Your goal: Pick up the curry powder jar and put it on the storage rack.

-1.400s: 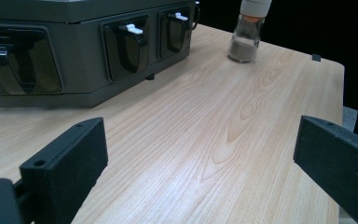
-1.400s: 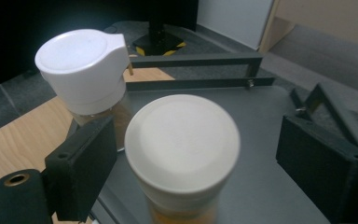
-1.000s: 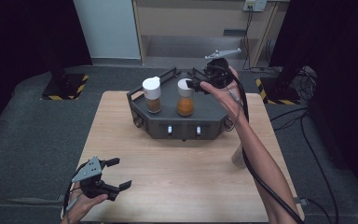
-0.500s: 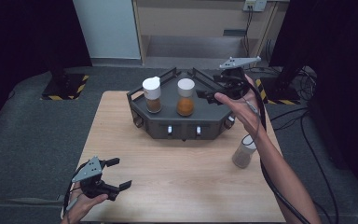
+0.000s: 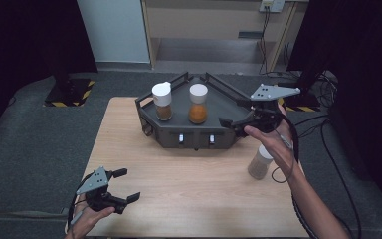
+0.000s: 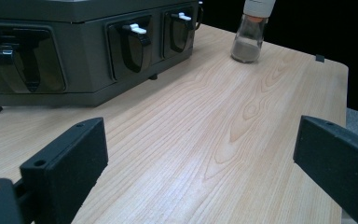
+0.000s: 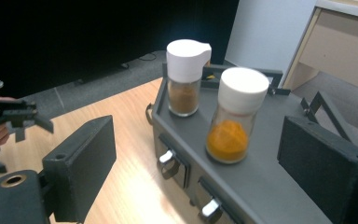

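A dark grey rack (image 5: 179,124) at the table's back holds two white-capped spice jars: a brown one (image 5: 162,101) on the left and an orange one (image 5: 198,103) beside it. My right gripper (image 5: 234,119) hovers open over the rack's right end, jaws pointing at the orange jar (image 7: 235,116) and clear of it. The brown jar (image 7: 186,84) stands behind that. A third jar of grey-brown spice (image 5: 260,162) stands on the table under my right forearm. My left gripper (image 5: 124,185) rests open near the front left corner, holding nothing.
The rack's front face carries small latch handles (image 6: 133,35). The grey-brown jar (image 6: 251,32) stands near the wooden table's right edge (image 5: 298,199). Dark carpet surrounds the table, with cables on the floor (image 5: 323,124) at the right. My left gripper (image 7: 23,116) appears far off.
My right gripper has drawn back to the right from the orange jar's cap, jaws open. The grey-brown jar has come into sight beneath the forearm. My left gripper has stayed put.
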{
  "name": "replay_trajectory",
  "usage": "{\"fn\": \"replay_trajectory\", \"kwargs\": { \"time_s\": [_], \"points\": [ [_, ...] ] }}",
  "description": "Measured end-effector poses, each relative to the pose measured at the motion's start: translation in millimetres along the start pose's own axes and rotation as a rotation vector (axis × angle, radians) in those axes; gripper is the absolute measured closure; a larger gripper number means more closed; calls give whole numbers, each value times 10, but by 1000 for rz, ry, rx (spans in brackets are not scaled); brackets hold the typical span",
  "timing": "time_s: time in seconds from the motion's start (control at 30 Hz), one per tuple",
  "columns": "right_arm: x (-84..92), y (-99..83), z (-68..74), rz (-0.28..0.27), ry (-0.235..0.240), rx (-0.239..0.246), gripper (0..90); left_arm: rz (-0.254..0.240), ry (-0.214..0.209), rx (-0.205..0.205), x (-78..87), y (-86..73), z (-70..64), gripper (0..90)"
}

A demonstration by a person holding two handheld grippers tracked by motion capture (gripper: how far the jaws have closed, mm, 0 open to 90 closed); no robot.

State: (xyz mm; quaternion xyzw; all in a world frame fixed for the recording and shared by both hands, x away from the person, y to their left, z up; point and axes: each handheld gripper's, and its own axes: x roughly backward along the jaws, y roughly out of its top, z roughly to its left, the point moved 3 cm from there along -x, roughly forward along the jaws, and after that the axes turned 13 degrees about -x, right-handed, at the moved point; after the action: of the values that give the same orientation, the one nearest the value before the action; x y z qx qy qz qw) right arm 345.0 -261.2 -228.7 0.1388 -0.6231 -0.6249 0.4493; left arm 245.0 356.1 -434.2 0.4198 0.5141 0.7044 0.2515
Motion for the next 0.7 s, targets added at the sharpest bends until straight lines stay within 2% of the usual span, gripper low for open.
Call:
{"fn": "replay_trajectory", "kwargs": {
  "time_s": [0.37,0.5,0.7],
  "points": [
    [234,-324,48,17,-15,20,115,2,3,0,1,3,-3,15],
    [309,-448,40,20,-5,7,110,2,3,1,1,2,-2,15],
    [410,-611,37,13,-15,0,108,2,5,3,4,2,-3,15]
  ]
}}
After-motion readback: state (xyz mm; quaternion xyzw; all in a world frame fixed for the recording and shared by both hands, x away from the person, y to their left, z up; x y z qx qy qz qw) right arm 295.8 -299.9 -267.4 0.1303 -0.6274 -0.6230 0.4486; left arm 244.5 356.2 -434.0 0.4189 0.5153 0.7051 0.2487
